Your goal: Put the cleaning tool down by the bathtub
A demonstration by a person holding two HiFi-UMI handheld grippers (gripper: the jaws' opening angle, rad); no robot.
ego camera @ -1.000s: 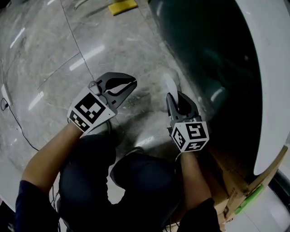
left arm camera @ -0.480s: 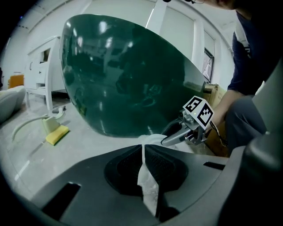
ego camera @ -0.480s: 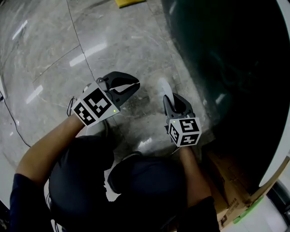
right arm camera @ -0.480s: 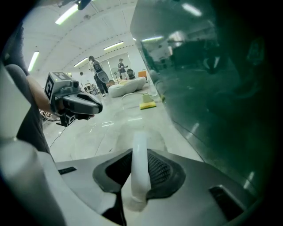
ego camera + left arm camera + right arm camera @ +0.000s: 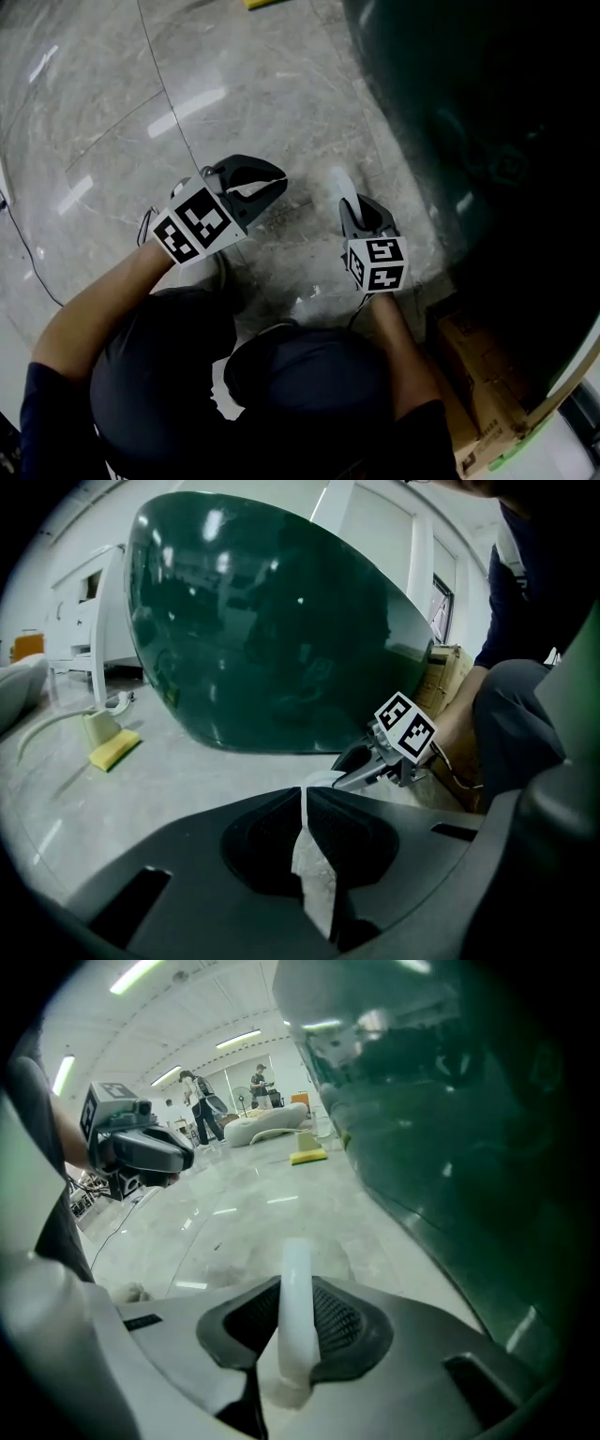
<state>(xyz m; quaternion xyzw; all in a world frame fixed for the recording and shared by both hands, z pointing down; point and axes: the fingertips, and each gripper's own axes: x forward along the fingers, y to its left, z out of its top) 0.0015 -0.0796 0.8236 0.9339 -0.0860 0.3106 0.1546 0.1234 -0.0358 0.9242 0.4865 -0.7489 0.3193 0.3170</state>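
The cleaning tool shows as a white plastic handle (image 5: 295, 1297) clamped between the jaws of my right gripper (image 5: 295, 1288). Its rounded end (image 5: 340, 181) sticks out past the right gripper (image 5: 356, 208), low over the floor beside the dark green bathtub (image 5: 469, 131). My left gripper (image 5: 265, 183) is shut on a crumpled piece of white tissue (image 5: 314, 869). It hovers to the left of the right one, about a hand's width away. From the left gripper (image 5: 305, 794) I see the right gripper's marker cube (image 5: 406, 728) in front of the bathtub wall (image 5: 272, 621).
Grey marble floor (image 5: 234, 84) spreads to the left. A yellow sponge (image 5: 114, 750) lies further along the tub. A cardboard box (image 5: 483, 375) stands at the lower right by the tub. A thin cable (image 5: 33, 253) runs at the far left. Distant people (image 5: 202, 1105) stand in the hall.
The head view has swung a little, so the tub's white rim has left the picture. Both grippers hold roughly the same places and keep their grips.
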